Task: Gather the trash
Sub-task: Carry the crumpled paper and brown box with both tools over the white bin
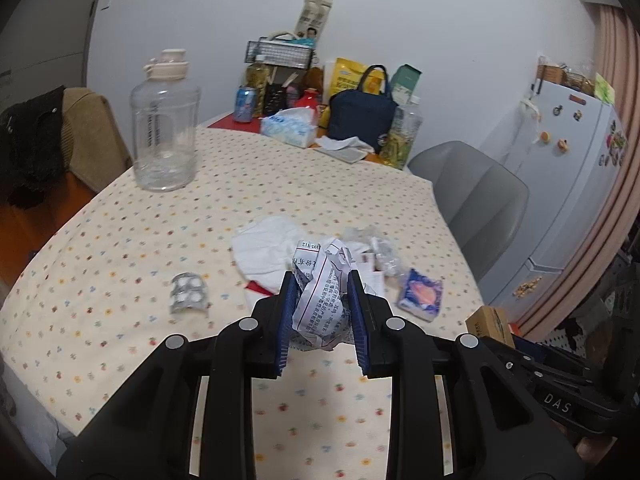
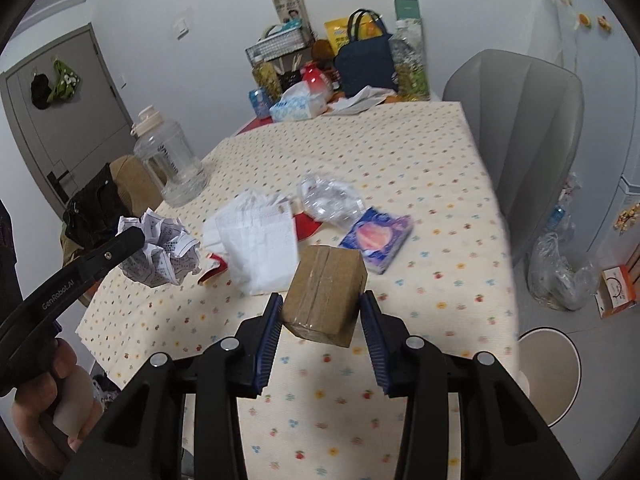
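The left gripper (image 1: 322,304) is clenched on a crumpled paper ball (image 1: 323,292) printed with black text, held above the dotted tablecloth (image 1: 120,240). The right gripper (image 2: 322,314) grips a small brown cardboard box (image 2: 326,294), taped along its top, tilted between the blue pads. From the box, white tissues (image 2: 256,240) lie at eleven o'clock, a purple packet (image 2: 376,238) at one o'clock, crushed clear plastic (image 2: 330,200) at twelve. A foil pill strip (image 1: 189,292) lies at nine o'clock of the paper ball.
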Tool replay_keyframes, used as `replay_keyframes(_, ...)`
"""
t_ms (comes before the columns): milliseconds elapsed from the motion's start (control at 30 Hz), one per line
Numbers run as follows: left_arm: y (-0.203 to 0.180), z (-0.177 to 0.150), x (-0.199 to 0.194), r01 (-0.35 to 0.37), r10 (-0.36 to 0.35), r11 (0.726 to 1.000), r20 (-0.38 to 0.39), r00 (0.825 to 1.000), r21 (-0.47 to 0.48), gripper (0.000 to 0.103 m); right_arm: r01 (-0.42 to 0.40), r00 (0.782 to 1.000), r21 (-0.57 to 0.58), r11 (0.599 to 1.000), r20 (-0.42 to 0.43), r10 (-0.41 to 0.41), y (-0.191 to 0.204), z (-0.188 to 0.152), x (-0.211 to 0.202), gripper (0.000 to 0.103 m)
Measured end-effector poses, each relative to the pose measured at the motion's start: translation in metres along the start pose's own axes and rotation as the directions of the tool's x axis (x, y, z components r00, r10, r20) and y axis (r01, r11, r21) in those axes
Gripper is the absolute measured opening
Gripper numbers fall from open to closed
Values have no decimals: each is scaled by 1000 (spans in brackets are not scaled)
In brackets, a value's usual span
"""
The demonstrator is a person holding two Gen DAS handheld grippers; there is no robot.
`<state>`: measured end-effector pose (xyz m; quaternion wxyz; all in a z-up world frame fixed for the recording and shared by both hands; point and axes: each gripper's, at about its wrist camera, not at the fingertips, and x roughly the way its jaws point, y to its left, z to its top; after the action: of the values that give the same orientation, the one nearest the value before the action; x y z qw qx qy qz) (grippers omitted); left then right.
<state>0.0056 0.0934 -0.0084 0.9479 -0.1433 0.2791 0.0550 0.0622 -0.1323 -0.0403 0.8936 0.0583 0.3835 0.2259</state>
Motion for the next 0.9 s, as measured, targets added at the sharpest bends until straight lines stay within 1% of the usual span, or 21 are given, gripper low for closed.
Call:
replay_keyframes(200, -48, 6, 6, 65, -65, 996, -3, 998, 63, 26, 46, 997, 61, 997, 55, -49, -37, 4, -31, 40)
replay_keyframes(500, -123, 4, 28, 157, -152, 977, -45, 987, 147, 26, 105, 990, 146, 984, 80, -118, -94, -2, -56, 40)
replay_keyframes(700, -173, -2, 48, 216, -200, 955, -95, 975, 204, 26, 157, 980, 220, 963, 86, -179, -141, -11, -71, 40)
replay_keyframes(900, -214, -10, 79, 277, -244, 934, -162, 956, 226, 26, 209, 969, 300, 931, 66, -239, -189, -26, -74, 40)
